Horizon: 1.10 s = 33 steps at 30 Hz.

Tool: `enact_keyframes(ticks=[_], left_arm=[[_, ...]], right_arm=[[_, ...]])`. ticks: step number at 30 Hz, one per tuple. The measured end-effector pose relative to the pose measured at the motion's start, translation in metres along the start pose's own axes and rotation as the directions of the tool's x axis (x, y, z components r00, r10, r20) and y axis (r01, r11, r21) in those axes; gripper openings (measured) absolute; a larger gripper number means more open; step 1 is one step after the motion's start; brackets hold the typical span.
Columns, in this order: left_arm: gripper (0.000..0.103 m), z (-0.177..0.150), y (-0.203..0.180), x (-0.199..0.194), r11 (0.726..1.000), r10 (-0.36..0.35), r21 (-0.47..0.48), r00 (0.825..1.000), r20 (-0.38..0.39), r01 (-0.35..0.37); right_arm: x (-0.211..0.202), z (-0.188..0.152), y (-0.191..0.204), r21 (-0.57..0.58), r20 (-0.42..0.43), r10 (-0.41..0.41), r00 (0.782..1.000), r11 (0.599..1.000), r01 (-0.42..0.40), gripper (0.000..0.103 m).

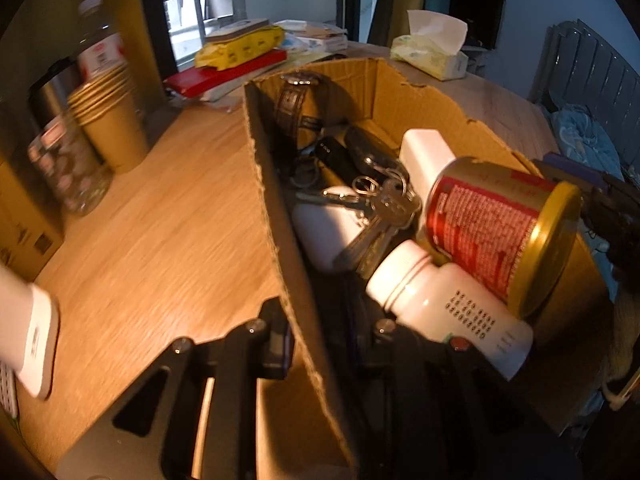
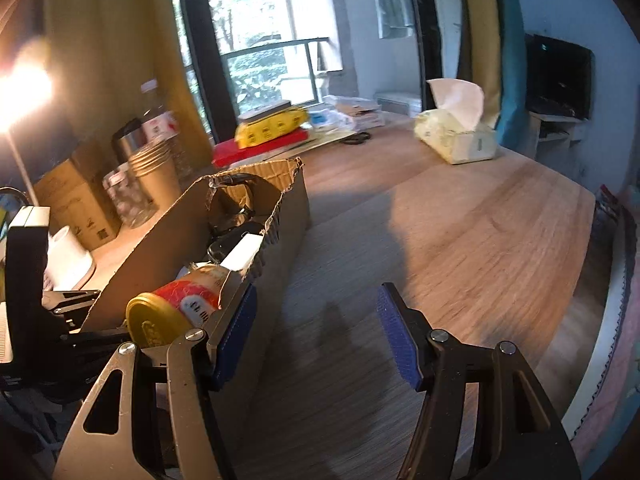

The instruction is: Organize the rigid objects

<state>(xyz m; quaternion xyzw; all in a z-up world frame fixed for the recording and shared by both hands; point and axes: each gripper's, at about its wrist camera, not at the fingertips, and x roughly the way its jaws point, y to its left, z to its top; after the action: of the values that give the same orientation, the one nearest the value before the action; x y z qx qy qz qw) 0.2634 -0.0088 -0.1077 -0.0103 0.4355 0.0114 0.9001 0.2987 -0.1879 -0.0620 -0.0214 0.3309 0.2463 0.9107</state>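
Left claw (image 1: 308, 344) is pinched tight on the near wall of the cardboard box (image 1: 272, 184), one finger outside, the other inside, pointing steeply down. Right claw (image 2: 316, 340) hangs wide apart with nothing between its blue pads (image 2: 396, 340), just bare bench (image 2: 460, 240); its left pad sits right by the box's outer wall.

Box contents, from the left wrist view: a white pill bottle (image 1: 448, 304) lying on its side closest to the claw, a red can with a gold lid (image 1: 500, 232) tipped over and resting against it, a bunch of keys (image 1: 384, 208) on top of some white rounded thing, a white block (image 1: 424, 156) behind the can, a couple of small black gadgets, and a dark leather watch strap (image 1: 300, 108) propped in the far corner.

Right wrist view only catches the can's gold lid, the white block and the strap peeking over the rim, but it does show the left claw's black frame beyond the box.

Further out on the bench: stacked paper cups (image 1: 112, 120), a glass jar (image 1: 72, 168), a steel flask, a clear bottle, a yellow pack (image 1: 240, 46) on a red book, and a tissue box (image 2: 456, 136). Both views are a bit motion-blurred.
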Motion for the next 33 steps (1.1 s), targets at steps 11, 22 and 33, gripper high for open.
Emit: enact_keyframes(ticks=[11, 22, 33], left_arm=[[0.022, 0.029, -0.005, 0.021, 0.998, -0.053, -0.023, 0.999, 0.013, 0.053], [0.061, 0.007, 0.004, -0.049, 0.996, -0.071, -0.046, 0.985, 0.160, 0.079], [0.067, -0.039, 0.023, -0.135, 0.994, -0.055, -0.079, 0.956, 0.290, 0.081]], right_arm=[[0.001, 0.003, -0.029, 0.033, 0.007, -0.060, 0.998, 0.998, 0.059, 0.066], [-0.030, 0.001, 0.000, -0.002, 0.048, -0.095, 0.994, 0.995, 0.095, 0.066], [-0.077, -0.009, 0.044, -0.048, 0.107, -0.099, 0.989, 0.993, 0.105, 0.066]])
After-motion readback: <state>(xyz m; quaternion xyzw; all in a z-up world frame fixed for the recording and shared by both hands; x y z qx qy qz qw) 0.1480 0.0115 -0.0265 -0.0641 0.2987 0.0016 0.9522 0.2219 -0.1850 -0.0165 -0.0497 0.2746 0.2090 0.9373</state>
